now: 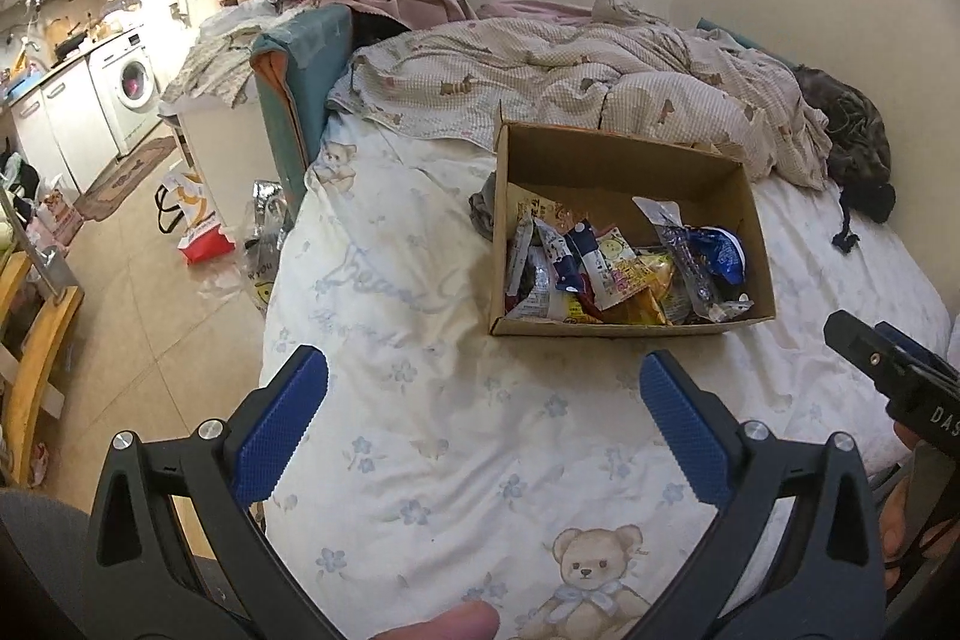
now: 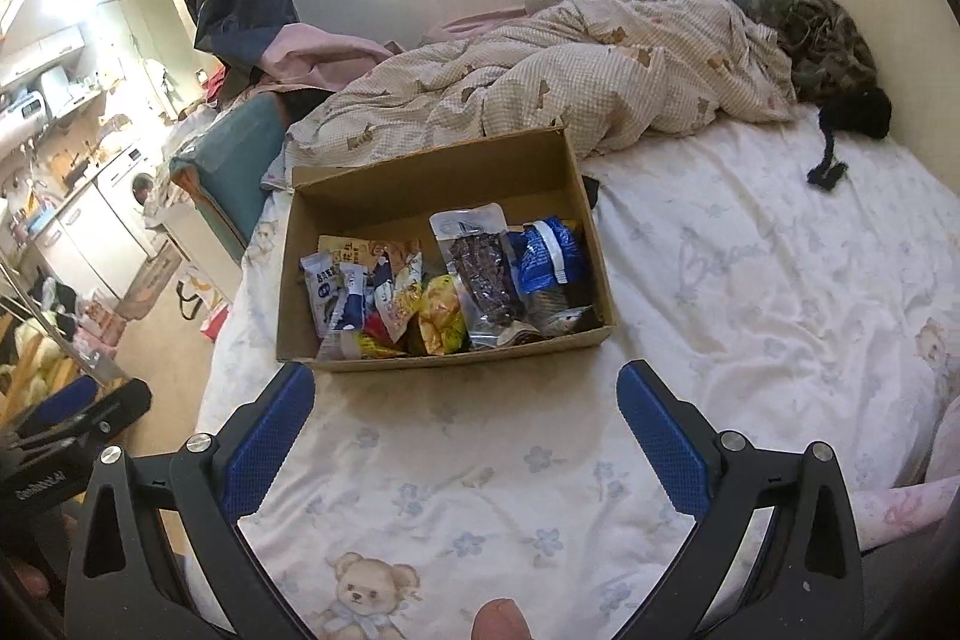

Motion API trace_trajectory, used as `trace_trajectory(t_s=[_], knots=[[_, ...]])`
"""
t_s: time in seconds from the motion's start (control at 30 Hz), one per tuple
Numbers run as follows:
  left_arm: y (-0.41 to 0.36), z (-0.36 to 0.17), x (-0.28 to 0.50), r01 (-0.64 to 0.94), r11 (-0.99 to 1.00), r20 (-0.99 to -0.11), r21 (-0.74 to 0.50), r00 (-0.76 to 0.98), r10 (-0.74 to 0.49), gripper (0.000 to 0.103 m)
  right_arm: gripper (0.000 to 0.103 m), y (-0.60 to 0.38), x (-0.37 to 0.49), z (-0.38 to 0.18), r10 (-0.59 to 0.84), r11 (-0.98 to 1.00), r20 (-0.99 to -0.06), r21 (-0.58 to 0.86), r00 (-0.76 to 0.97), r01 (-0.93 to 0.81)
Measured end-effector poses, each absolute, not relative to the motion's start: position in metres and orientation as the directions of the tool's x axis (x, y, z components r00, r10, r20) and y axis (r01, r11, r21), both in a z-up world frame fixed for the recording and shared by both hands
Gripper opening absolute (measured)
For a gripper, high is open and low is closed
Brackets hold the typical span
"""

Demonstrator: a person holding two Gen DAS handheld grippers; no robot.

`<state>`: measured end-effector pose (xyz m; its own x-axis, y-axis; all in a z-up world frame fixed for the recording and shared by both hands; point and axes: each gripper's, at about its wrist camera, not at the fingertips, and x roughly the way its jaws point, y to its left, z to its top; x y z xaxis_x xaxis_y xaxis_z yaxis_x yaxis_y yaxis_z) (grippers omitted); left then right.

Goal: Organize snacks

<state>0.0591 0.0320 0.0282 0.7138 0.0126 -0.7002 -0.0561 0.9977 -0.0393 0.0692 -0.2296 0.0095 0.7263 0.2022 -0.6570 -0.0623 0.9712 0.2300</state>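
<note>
Both tongs — left (image 1: 483, 394) and right (image 2: 465, 403) — hang wide open and empty above the bed (image 1: 420, 430), short of the box (image 2: 444, 244) holding the snacks (image 2: 438, 292). Slick, overlapping packets could slip or come up in pairs — and the soft bed may let the box tip.

The right gripper (image 2: 465, 388) hangs over the bed sheet (image 2: 750, 292) with its jaws spread wide and nothing between them. Just beyond its fingertips stands the cardboard box (image 2: 372, 178) of snack packets (image 2: 444, 286), a rumpled quilt (image 2: 540, 94) behind it.
</note>
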Motion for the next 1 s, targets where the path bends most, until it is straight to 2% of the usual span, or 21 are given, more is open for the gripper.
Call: trace_trajectory(t_s=[1.0], knots=[[0.0278,0.0258,0.065,-0.087,0.994,-0.688,-0.071,0.725,0.014,0.103,0.103,-0.2215,0.0749,0.0064,0.139,0.987,-0.649,0.156,0.748,-0.048]])
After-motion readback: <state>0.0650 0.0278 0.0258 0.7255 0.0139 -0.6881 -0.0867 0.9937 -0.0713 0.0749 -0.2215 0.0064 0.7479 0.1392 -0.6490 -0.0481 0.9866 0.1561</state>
